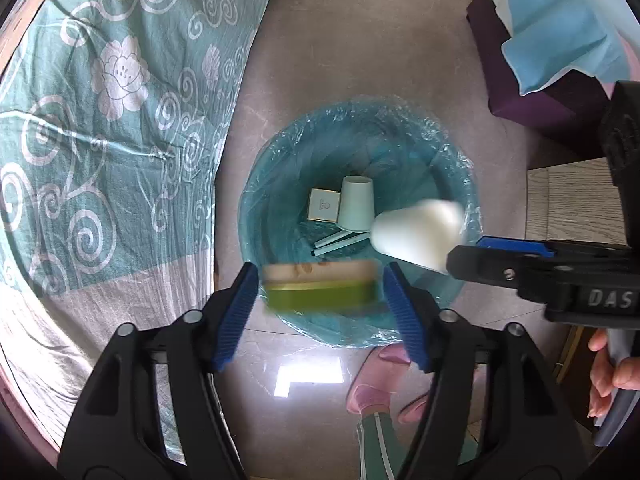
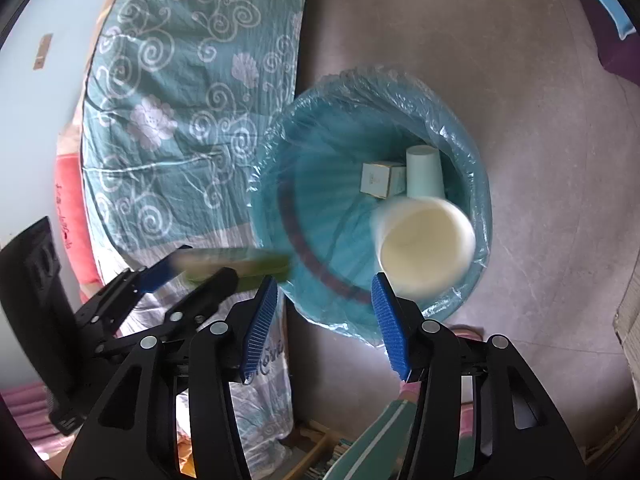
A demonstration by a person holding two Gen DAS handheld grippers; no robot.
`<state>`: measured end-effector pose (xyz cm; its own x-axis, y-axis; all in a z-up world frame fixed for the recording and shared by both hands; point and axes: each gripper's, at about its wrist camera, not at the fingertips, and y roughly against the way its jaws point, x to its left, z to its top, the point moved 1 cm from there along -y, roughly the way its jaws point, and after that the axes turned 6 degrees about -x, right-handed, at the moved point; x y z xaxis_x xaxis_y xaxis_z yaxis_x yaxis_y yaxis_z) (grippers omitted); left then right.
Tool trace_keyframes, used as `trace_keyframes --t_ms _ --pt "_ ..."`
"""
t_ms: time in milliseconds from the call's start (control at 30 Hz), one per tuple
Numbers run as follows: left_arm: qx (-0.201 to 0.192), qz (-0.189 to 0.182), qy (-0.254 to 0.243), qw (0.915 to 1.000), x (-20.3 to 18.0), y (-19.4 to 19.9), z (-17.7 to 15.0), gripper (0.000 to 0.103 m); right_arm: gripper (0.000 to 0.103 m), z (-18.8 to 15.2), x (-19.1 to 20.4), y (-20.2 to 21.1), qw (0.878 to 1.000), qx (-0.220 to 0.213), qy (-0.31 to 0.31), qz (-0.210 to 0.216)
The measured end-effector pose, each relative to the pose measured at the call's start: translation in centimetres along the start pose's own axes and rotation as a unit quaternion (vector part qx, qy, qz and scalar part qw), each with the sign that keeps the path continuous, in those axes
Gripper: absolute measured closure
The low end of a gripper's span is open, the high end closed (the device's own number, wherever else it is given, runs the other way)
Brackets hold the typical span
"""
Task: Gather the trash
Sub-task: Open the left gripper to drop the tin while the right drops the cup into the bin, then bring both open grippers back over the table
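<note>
Both wide open over the lined bin: left tool, right tool. Blurred green box between the left pads, white cup at one o'clock of the right.

Both wrist views look steeply down, close above the floor. They share the round teal plastic-lined trash bin beside the floral teal bedspread

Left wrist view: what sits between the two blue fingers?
A blurred green-and-tan box hangs between the fingers, with a gap on each side, above the near rim of the bin. A white cup blurs to its right.
</note>
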<state>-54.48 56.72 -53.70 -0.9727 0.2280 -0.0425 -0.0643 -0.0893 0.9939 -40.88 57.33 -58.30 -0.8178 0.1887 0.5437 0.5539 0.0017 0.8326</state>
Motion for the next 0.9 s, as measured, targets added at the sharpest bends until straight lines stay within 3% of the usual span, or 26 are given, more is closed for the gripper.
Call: trace_keyframes --t_ms 33,67,333,633,767,900 --pt "0.001 0.008 -0.002 1.0000 0.0 0.0 0.0 0.022 0.051 -0.1 -0.2 0.2 1.000 -0.001 -0.006 0.001" --pt "0.000 0.011 -0.005 0.9999 -0.1 0.0 0.0 0.017 0.051 0.0 -0.4 0.3 1.000 -0.001 -0.013 0.006" --pt "0.008 0.023 -0.033 0.9992 -0.5 0.3 -0.6 0.013 0.049 -0.2 -1.7 3.5 0.999 -0.034 -0.038 0.018" --pt "-0.016 0.016 -0.056 0.9982 -2.0 4.5 -1.5 0.008 0.038 -1.6 -0.6 8.7 0.997 -0.069 -0.022 0.025" --pt "-0.039 0.002 -0.055 0.9977 -2.9 8.2 -1.8 0.007 0.031 -3.8 0.8 12.0 0.996 -0.082 -0.010 0.022" --pt "-0.066 0.003 -0.070 0.9953 -4.2 12.2 -2.0 0.007 0.031 -7.7 3.6 16.7 0.994 -0.096 0.059 0.003"
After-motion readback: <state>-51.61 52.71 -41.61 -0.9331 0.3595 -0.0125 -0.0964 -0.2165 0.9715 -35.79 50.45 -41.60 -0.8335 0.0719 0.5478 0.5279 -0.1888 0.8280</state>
